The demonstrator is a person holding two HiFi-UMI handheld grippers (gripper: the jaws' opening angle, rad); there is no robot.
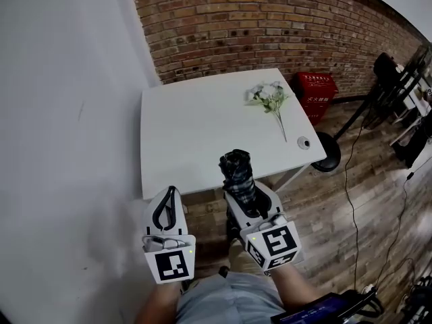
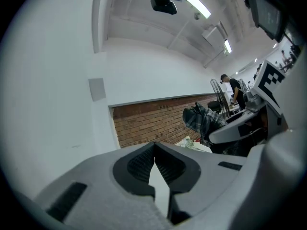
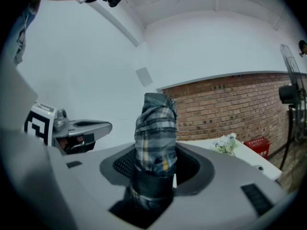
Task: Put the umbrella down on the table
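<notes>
My right gripper (image 1: 247,196) is shut on a folded plaid umbrella (image 1: 239,170), which stands upright between its jaws just past the near edge of the white table (image 1: 185,137). In the right gripper view the umbrella (image 3: 154,128) fills the gap between the jaws of that gripper (image 3: 156,170). The left gripper (image 1: 171,193) hovers beside it on the left, short of the table's near edge, its jaws shut with nothing between them. Its tips also meet in the left gripper view (image 2: 154,148), where the umbrella (image 2: 199,119) shows at the right.
A bunch of white flowers (image 1: 270,96) lies on the table's far right part. A red crate (image 1: 314,90) stands against the brick wall (image 1: 270,25). A black round stand base (image 1: 329,154) and cables (image 1: 351,194) are on the wooden floor to the right. A white wall (image 1: 67,113) runs along the left.
</notes>
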